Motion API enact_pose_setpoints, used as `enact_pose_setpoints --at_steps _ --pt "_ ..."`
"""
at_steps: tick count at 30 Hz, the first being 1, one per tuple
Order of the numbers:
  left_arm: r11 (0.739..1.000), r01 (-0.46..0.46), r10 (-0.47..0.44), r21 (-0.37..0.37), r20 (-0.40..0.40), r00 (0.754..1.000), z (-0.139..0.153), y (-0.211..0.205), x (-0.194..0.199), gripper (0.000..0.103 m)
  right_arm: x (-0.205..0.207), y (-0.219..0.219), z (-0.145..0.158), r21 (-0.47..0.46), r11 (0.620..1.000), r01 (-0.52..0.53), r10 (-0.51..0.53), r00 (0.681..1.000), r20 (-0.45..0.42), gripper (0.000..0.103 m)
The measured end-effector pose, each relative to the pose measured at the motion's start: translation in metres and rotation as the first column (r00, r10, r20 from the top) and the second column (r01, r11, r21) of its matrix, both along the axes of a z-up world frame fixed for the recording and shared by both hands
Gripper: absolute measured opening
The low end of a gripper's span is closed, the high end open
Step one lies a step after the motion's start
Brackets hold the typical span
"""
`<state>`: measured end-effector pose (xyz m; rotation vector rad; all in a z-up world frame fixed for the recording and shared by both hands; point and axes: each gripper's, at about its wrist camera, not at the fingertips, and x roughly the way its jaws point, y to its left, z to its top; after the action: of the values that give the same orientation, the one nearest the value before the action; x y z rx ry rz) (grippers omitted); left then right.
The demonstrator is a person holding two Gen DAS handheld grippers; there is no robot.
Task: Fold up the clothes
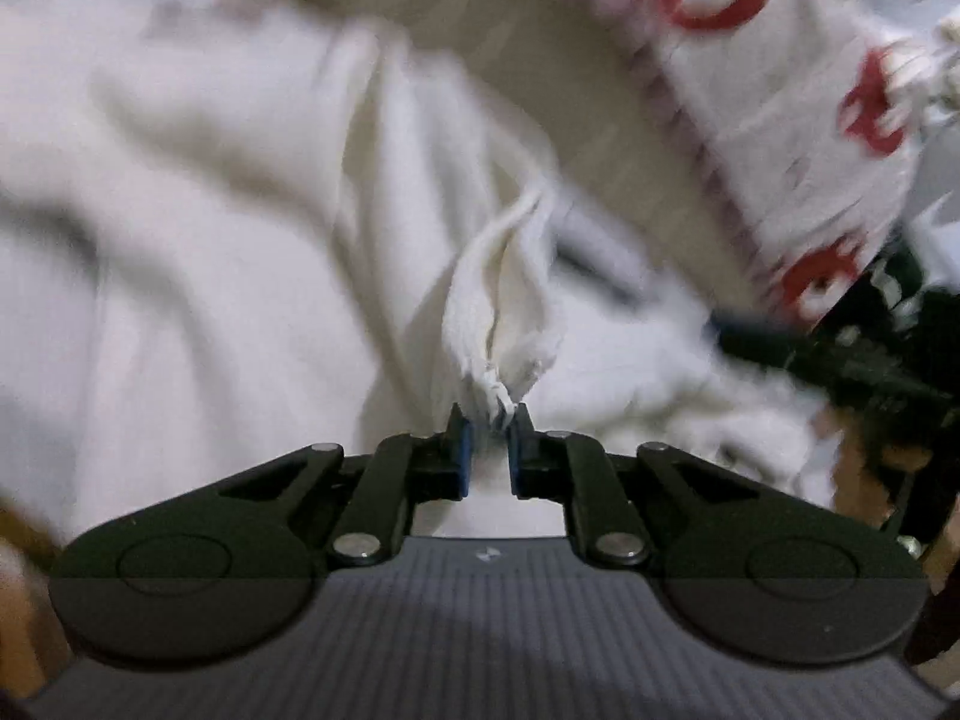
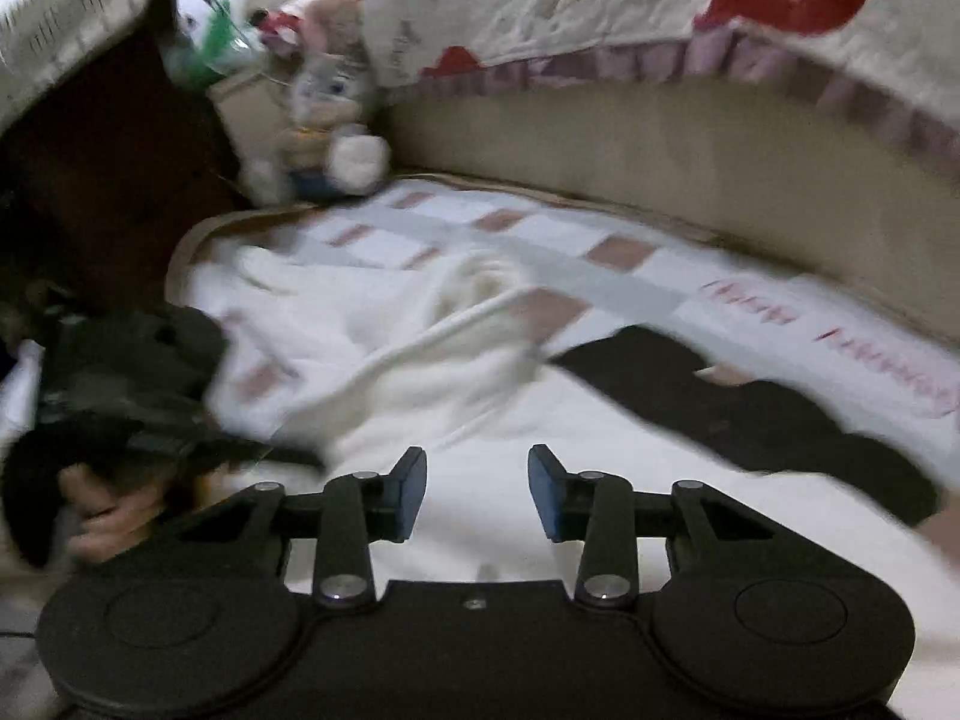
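A white garment [image 1: 240, 228] fills most of the left wrist view, blurred by motion. My left gripper [image 1: 491, 417] is shut on a bunched edge of it, and the cloth fans out from between the blue pads. In the right wrist view the same white garment [image 2: 432, 384] lies rumpled on the bed, right under and ahead of my right gripper [image 2: 477, 468], which is open with nothing between its fingers. At the lower left of that view, a hand [image 2: 108, 510] holds the other, dark gripper.
A checked bed sheet [image 2: 600, 276] lies beneath the garment, with a dark cloth [image 2: 750, 414] on it at the right. A plush rabbit [image 2: 330, 102] sits at the back. A red-patterned quilt [image 2: 600, 0], also the quilt [image 1: 768, 90], hangs over the beige bed rail [image 2: 660, 150].
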<state>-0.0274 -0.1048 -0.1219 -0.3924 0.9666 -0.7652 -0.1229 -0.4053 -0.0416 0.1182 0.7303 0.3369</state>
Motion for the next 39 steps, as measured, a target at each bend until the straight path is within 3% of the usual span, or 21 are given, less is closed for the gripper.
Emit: enact_pose_setpoints --at_steps 2,6,10,13,16,19,21,23,25,28,31,32,33,36,39 --pt "0.999 0.008 -0.006 0.034 -0.054 0.999 -0.012 -0.003 -0.005 0.011 -0.003 0.011 -0.008 -0.1 0.995 0.007 -0.008 1.0 -0.015 0.056" --pt "0.999 0.027 -0.024 0.033 -0.07 0.997 -0.008 0.0 -0.003 0.011 0.005 0.026 -0.032 -0.213 0.977 -0.027 0.007 0.996 -0.093 0.06" --pt "0.999 0.039 -0.036 0.035 -0.098 0.995 -0.008 0.005 -0.002 0.011 0.019 0.032 -0.042 -0.357 0.934 0.023 -0.044 0.998 -0.05 0.065" --pt "0.994 0.072 -0.066 0.078 -0.076 0.995 -0.003 0.001 -0.003 0.011 0.039 0.027 -0.047 -0.314 0.949 0.005 -0.031 0.996 -0.079 0.066" --pt "0.995 0.067 -0.06 0.072 -0.087 0.994 -0.002 0.001 0.002 0.011 0.064 0.029 -0.059 -0.256 0.965 -0.061 0.028 0.991 -0.131 0.07" --pt "0.996 0.062 -0.055 0.066 -0.097 0.994 -0.002 0.001 0.006 0.011 0.089 0.034 -0.077 -0.161 0.987 -0.003 -0.023 0.986 -0.162 0.07" --pt "0.996 0.058 -0.052 0.062 -0.104 0.993 -0.001 0.001 0.01 0.011 0.087 0.047 -0.08 -0.189 0.982 0.006 -0.033 0.99 -0.138 0.061" --pt "0.997 0.062 -0.057 0.035 -0.124 0.991 -0.003 0.004 0.015 0.011 0.085 0.061 -0.083 -0.219 0.976 0.015 -0.041 0.993 -0.113 0.039" --pt "0.999 0.047 -0.047 -0.005 -0.149 0.988 -0.004 0.01 0.02 0.011 0.074 0.059 -0.071 -0.181 0.976 0.117 -0.134 0.987 -0.084 0.026" --pt "0.997 0.05 -0.057 -0.067 -0.118 0.991 0.004 0.015 0.023 0.012 0.054 0.056 -0.046 -0.156 0.959 0.236 -0.24 0.971 -0.007 0.021" --pt "0.99 0.067 -0.065 -0.128 0.02 0.998 0.03 0.022 0.02 0.012 0.044 0.055 -0.023 -0.178 0.939 0.293 -0.284 0.956 0.072 0.02" --pt "0.987 0.068 -0.057 -0.145 0.077 0.995 0.04 0.025 0.018 0.013 0.045 0.052 -0.018 -0.165 0.941 0.296 -0.288 0.955 0.075 0.006" --pt "0.985 0.068 -0.048 -0.159 0.127 0.991 0.049 0.028 0.018 0.014 0.045 0.048 -0.012 -0.151 0.937 0.316 -0.305 0.948 0.09 0.007" --pt "0.99 0.043 -0.016 -0.136 0.193 0.981 0.06 0.036 0.024 0.016 0.047 0.029 -0.004 -0.138 0.919 0.368 -0.357 0.929 0.098 0.007" --pt "0.997 -0.023 0.035 -0.067 0.176 0.984 0.051 0.048 0.032 0.016 0.046 0.017 -0.009 -0.193 0.885 0.425 -0.412 0.905 0.105 0.007"
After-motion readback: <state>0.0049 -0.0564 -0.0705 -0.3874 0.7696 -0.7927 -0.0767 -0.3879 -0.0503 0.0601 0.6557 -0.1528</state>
